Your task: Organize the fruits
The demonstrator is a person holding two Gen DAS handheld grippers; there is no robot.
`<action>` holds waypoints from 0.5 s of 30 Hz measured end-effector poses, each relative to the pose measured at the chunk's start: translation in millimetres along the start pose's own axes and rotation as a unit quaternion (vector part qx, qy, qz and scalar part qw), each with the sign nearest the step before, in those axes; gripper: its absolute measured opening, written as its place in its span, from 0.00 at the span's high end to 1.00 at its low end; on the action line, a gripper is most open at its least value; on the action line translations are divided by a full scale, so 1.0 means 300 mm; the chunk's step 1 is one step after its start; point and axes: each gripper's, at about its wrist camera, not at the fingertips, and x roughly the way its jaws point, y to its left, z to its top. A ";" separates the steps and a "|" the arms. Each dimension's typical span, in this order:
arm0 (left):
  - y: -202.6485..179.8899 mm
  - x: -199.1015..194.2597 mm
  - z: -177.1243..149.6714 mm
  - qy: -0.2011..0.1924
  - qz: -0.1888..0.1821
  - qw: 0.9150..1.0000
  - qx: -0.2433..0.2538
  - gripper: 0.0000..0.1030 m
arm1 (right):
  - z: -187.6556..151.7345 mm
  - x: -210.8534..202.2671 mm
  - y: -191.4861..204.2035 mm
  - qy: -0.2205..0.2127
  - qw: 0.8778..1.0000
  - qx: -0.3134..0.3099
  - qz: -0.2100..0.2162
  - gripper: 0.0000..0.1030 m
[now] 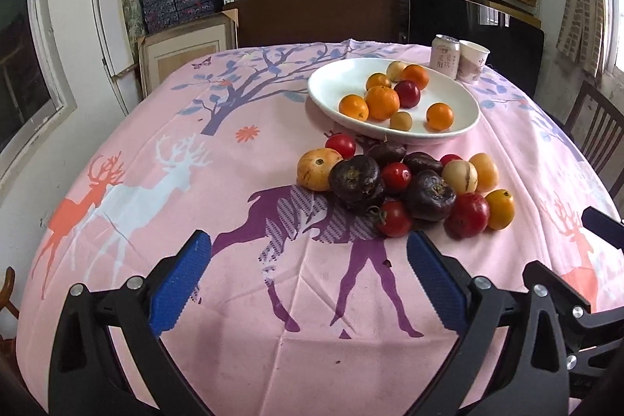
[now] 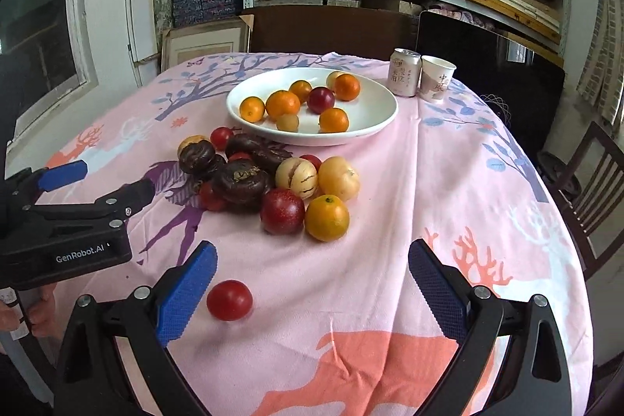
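A white oval plate [image 1: 335, 84] [image 2: 374, 119] at the far side of the table holds several oranges, a red fruit and two pale ones. In front of it lies a pile of loose fruit [image 1: 405, 186] [image 2: 269, 178]: dark purple ones, red tomatoes, striped yellow ones, an orange [image 2: 327, 217]. My left gripper [image 1: 308, 252] is open, low over the cloth just short of the pile, nothing between its blue pads. My right gripper [image 2: 310, 260] is open too. A single red tomato [image 2: 229, 300] lies on the cloth beside its left finger [image 2: 187, 291]. The left gripper [image 2: 97, 182] also shows at the right wrist view's left edge.
A drink can [image 1: 444, 56] [image 2: 405, 72] and a paper cup [image 1: 472, 60] [image 2: 436, 78] stand behind the plate. A pink deer-print tablecloth [image 1: 195, 201] covers the table. Wooden chairs [image 2: 596, 178] stand at the right and far side; shelves of boxes fill the back wall.
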 end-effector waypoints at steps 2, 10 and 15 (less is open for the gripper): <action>-0.014 -0.007 -0.007 -0.006 0.011 1.000 0.009 0.04 | -0.022 0.013 -0.006 0.018 0.999 0.016 0.029 0.04; -0.007 -0.003 -0.006 0.002 0.003 1.000 0.014 0.04 | -0.053 0.100 0.049 0.073 0.996 0.012 0.053 0.04; 0.010 0.014 -0.013 0.012 0.016 1.000 0.011 0.04 | -0.063 0.121 0.066 0.096 0.988 0.004 0.122 0.61</action>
